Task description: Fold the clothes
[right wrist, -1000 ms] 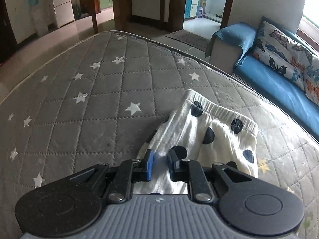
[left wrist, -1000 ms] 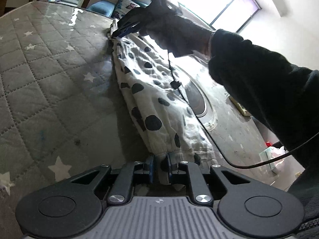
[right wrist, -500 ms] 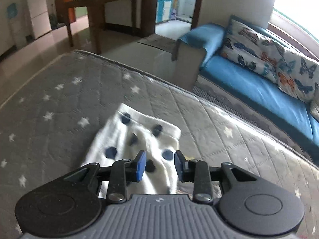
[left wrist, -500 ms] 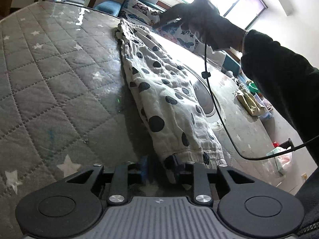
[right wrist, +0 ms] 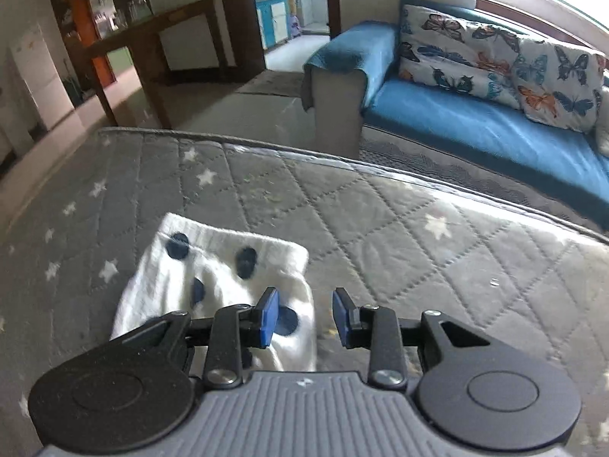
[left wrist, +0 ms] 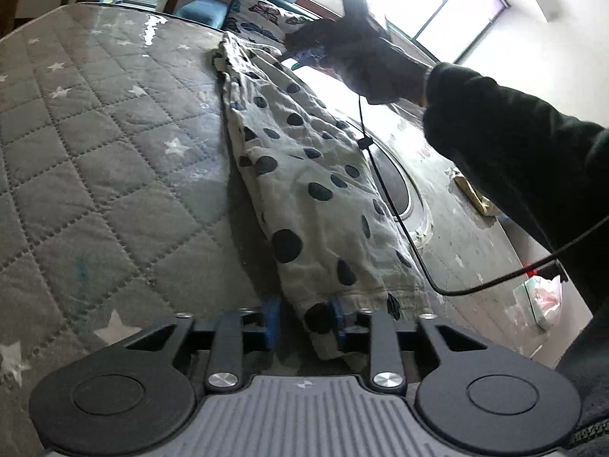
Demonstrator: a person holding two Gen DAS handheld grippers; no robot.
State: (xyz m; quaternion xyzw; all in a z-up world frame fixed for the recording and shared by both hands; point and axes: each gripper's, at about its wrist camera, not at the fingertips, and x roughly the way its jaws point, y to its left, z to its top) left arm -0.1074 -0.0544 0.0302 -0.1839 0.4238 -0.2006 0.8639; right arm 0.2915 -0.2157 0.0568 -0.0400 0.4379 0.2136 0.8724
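Note:
White trousers with dark polka dots (left wrist: 304, 175) lie stretched out in a long strip on the grey star-quilted mattress (left wrist: 95, 144). My left gripper (left wrist: 304, 321) is open, its jaws standing on either side of the near cuff end. In the right wrist view the far waistband end of the trousers (right wrist: 224, 266) lies flat. My right gripper (right wrist: 304, 314) is open just above its right edge, holding nothing. In the left wrist view the right gripper (left wrist: 304, 53) hovers over that far end, held by a dark-sleeved arm.
A blue sofa (right wrist: 475, 125) with butterfly cushions (right wrist: 495, 61) stands beyond the mattress edge. A wooden table (right wrist: 152, 38) stands at the back left. A black cable (left wrist: 399, 221) hangs across the trousers. A yellowish cloth (left wrist: 475, 194) lies on the right of the mattress.
Both grippers opened and let go of the trousers, which now lie flat on the mattress. My right gripper lifted and drew back off the waistband end to its right.

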